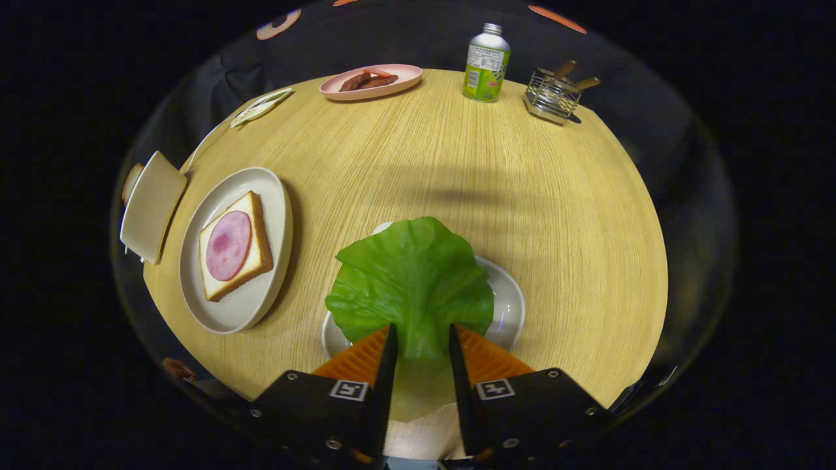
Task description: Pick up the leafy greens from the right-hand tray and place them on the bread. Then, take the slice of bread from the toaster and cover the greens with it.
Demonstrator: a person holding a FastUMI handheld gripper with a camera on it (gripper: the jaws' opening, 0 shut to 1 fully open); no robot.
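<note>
Found gripper part-open, fingers flanking leafy greens, apparently pinching stem; advised firm hold before carrying left-forward to bread

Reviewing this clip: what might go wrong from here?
The gripper fingers straddle only the near edge of the lettuce, so the floppy leaf may slip out when lifted. The bread with ham sits well off to the side, so the leaf may sag or drop on the way.

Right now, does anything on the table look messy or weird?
Nothing stands out. The lettuce leaf lies on its tray, its near end between the gripper fingers; the ham-topped bread sits flat on its plate.
</note>
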